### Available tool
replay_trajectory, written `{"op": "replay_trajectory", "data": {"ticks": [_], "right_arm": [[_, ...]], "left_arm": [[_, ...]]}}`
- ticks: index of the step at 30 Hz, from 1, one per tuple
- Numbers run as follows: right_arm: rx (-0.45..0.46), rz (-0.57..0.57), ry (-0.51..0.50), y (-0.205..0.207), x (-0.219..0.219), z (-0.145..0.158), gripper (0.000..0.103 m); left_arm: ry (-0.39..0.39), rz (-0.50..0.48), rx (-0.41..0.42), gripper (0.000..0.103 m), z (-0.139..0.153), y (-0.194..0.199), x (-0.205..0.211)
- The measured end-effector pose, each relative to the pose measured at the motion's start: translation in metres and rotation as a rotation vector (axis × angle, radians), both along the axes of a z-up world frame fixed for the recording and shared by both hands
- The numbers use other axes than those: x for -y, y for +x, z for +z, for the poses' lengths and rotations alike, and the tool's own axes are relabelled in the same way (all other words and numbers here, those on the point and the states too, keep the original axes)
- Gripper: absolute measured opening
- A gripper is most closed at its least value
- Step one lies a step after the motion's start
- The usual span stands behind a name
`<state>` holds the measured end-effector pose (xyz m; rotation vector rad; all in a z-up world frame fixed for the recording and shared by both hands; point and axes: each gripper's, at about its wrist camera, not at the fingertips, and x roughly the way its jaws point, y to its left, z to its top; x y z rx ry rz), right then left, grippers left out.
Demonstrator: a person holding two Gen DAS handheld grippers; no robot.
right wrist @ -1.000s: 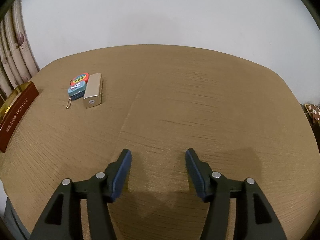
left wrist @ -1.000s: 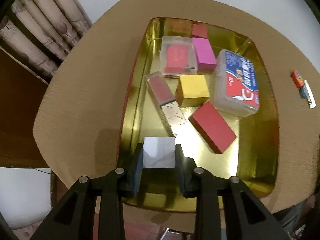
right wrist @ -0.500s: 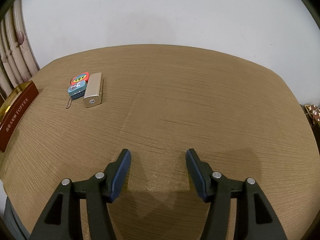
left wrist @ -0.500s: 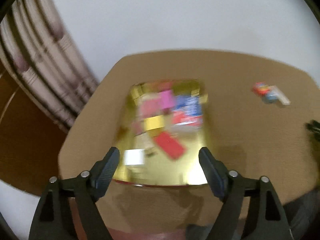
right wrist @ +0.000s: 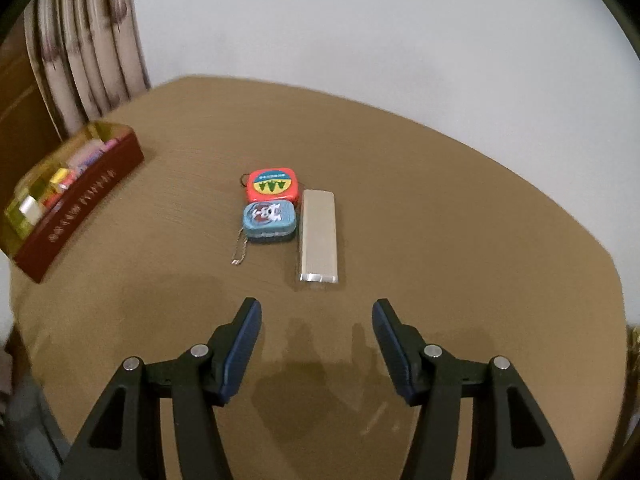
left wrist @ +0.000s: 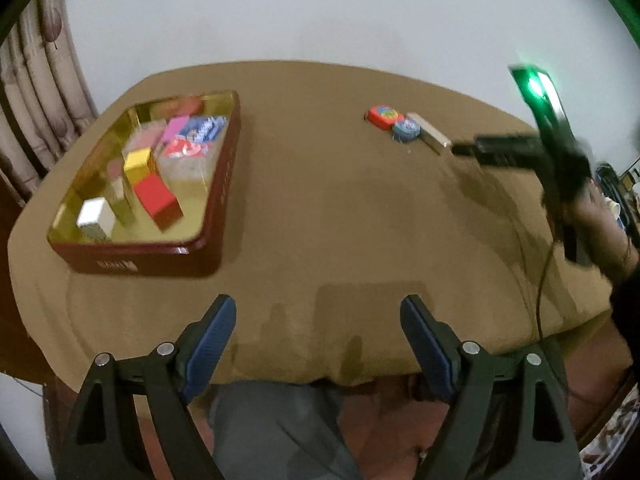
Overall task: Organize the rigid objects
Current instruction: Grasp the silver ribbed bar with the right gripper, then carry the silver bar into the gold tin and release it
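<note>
The left claw's camera looked down past its fingers from the table's [left wrist: 328,208] near edge, tin [left wrist: 224,168] ahead-left. The right claw's camera sat closer, three small things [right wrist: 272,216] just ahead. Both saw the tin [right wrist: 80,208] and those things [left wrist: 404,126].

You are facing a plain, pale grey-white wall [right wrist: 400,40] that fills the upper half of both views, evenly lit and without marks. In front of it stands the bench [right wrist: 440,208], covered in a tan, finely ribbed cloth with rounded corners that drapes over the near edge. Soft shadows fall on the cloth close to you. At the far left hangs a curtain [right wrist: 92,56] in pale vertical folds with dark reddish motifs. Beside it, at the left edge, is a brown wooden surface [right wrist: 16,120], possibly a door or cabinet. Below the bench edge, reddish-brown floor [left wrist: 380,412] shows, blurred.
</note>
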<state>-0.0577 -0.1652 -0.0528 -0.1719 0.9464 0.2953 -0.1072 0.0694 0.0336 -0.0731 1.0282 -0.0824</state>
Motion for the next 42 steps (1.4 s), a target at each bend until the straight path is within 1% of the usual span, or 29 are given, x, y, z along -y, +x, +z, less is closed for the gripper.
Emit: {"op": "replay_trajectory", "data": {"ticks": [3,6,12,14,18,21,23,25,29,35,36,39,42], "right_arm": [[-0.04,0.006,-0.023,0.022,-0.008,-0.004,0.059],[-0.074,0.015,-0.022,0.037,-0.011,-0.008,0.059],[-0.112,0.025,-0.06,0.057,-0.016,-0.018,0.059],[-0.13,0.035,-0.07,0.069,-0.023,-0.021,0.059],[-0.16,0.045,-0.097,0.078,-0.033,-0.026,0.058],[-0.191,0.022,-0.057,0.085,-0.031,-0.026,0.05],[-0.187,0.009,-0.058,0.084,-0.03,-0.025,0.046],[-0.194,-0.001,-0.056,0.084,-0.031,-0.024,0.03],[-0.208,-0.046,-0.06,0.072,-0.027,-0.021,0.03],[-0.227,-0.087,0.008,0.028,-0.003,-0.016,0.03],[-0.235,-0.097,0.044,0.016,0.001,-0.013,0.03],[-0.241,-0.099,0.094,-0.009,0.004,-0.006,0.03],[-0.249,-0.088,0.173,-0.03,-0.005,0.005,0.03]], "left_arm": [[0.005,-0.007,-0.02,0.081,-0.008,-0.004,-0.004],[0.017,-0.004,-0.017,0.081,-0.012,-0.002,-0.009],[-0.011,-0.002,-0.07,0.082,-0.029,0.004,-0.016],[-0.018,0.0,-0.079,0.082,-0.032,0.005,-0.017],[-0.029,0.006,-0.083,0.082,-0.035,0.004,-0.02],[-0.03,0.012,-0.091,0.082,-0.038,0.004,-0.021],[-0.03,0.017,-0.101,0.082,-0.039,0.004,-0.022],[-0.045,0.024,-0.114,0.082,-0.039,0.003,-0.023],[-0.07,0.04,-0.113,0.082,-0.032,-0.002,-0.026],[-0.026,0.057,-0.064,0.083,-0.019,-0.029,-0.029],[-0.015,0.063,-0.062,0.083,-0.019,-0.034,-0.031],[0.011,0.084,-0.059,0.084,-0.019,-0.05,-0.038],[0.018,0.116,-0.069,0.084,-0.021,-0.06,-0.05]]}}
